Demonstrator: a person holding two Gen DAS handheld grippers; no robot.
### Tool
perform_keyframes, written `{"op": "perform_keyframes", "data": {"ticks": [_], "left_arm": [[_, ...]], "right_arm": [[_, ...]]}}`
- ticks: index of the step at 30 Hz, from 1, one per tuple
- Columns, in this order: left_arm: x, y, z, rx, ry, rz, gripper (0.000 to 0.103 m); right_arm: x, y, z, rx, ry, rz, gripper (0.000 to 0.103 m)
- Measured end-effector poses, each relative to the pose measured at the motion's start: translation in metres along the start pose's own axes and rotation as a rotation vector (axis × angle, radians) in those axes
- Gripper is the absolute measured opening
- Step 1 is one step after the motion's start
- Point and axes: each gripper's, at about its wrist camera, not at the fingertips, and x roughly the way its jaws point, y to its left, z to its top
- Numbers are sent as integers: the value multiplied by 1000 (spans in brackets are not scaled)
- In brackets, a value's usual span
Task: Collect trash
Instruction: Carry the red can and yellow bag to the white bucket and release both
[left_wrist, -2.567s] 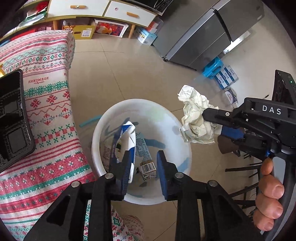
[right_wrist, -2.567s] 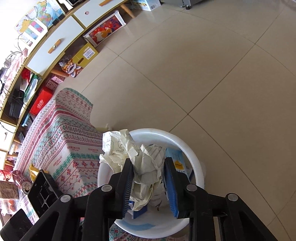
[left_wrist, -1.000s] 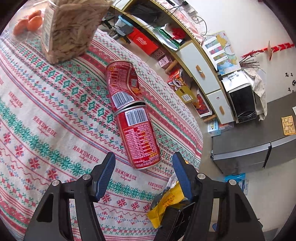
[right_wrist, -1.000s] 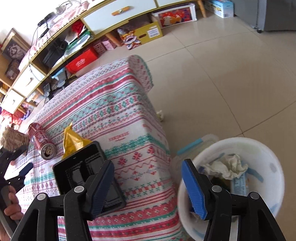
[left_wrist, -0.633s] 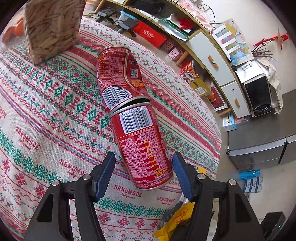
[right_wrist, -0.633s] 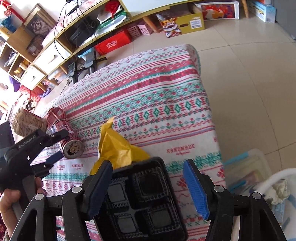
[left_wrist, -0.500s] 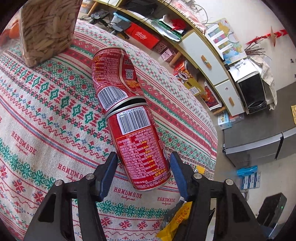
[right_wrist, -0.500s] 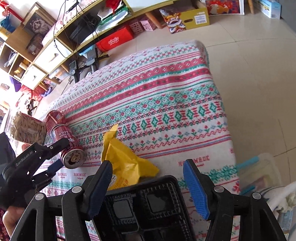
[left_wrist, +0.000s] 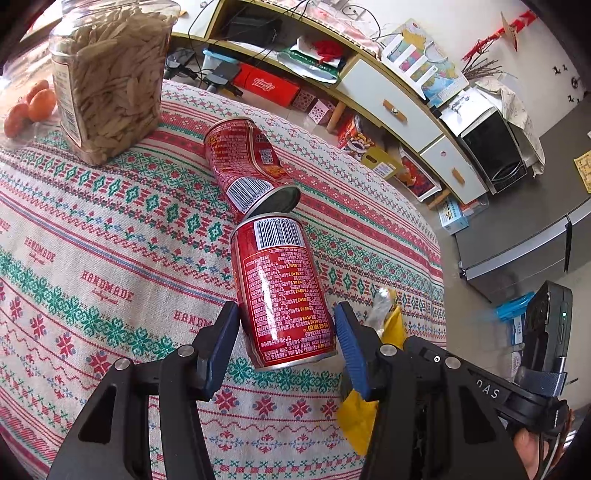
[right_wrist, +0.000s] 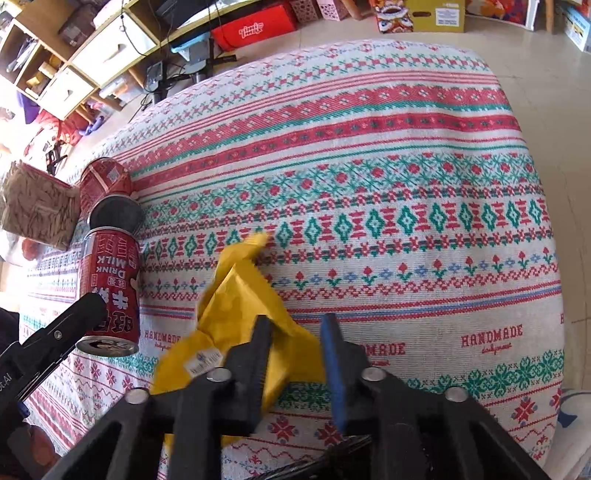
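On the tabletop (left_wrist: 92, 240), spread with a woven red, green and white patterned cloth, a clear plastic jar of pale seeds (left_wrist: 107, 81) stands upright at far left with small orange fruits (left_wrist: 31, 107) beside it. Right of the jar lies a dented red drink can (left_wrist: 243, 162), its end touching a second red milk drink can (left_wrist: 284, 295), which also lies on its side. The left tongs (left_wrist: 286, 312) straddle this second can's lower half. Their jaws are closing, with the pads just at its sides. Just right of that can lies a crumpled yellow wrapper (right_wrist: 236, 302). The right tongs (right_wrist: 295, 321) are drawn in close about a fold of it, which fills the narrow space between the blurred pads.
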Motion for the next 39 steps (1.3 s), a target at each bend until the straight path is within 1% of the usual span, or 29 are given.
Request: {"op": "perform_keyframes", "data": {"ticks": [3,6,8,9,10,12,14,15,17,18,19,20,22,28,31,34,36,39], "left_arm": [[-6,5,-4,-7,8,-2,55],[-14,8,-6,-11,1,-1,55],[-20,8,-9,-3,-7,2,55],[-23,8,-11,-1,-10,0,55],[-25,8,-14,7,-13,-2,55],[-26,8,-19,25,-15,7,55],[-22,9,-22,23,-3,8,55],[-21,11,-24,18,4,9,54],[-19,12,-27,20,9,16,54],[-20,13,-28,23,6,20,54],[-20,14,-29,25,5,21,54],[-21,15,-30,25,5,22,54],[-22,18,-33,21,9,21,54],[-32,27,-40,-1,0,19,54],[-41,26,-43,-2,-6,7,54],[-50,20,-49,12,-12,-9,53],[-53,17,-52,25,-17,-12,53],[-54,16,-59,17,-6,-8,53]], "right_arm": [[-11,13,-3,-42,-24,33,9],[-14,19,-6,-76,-29,44,12],[-5,15,-9,-53,6,28,36],[-1,11,-11,-34,19,16,54],[3,7,-11,-10,27,5,58],[7,-1,-9,50,32,17,60],[12,-6,-9,106,38,43,60],[16,-6,-9,112,43,42,59],[21,3,-10,91,51,23,48],[22,8,-11,75,55,23,36],[24,12,-11,69,62,28,31],[24,16,-12,67,65,27,29],[19,22,-11,53,50,36,17],[-9,26,-8,46,-38,64,16],[-23,22,-11,51,-82,59,16],[-30,24,-11,44,-101,51,16],[-36,24,-17,33,-108,43,16],[-45,27,-23,27,-124,48,16]]}}
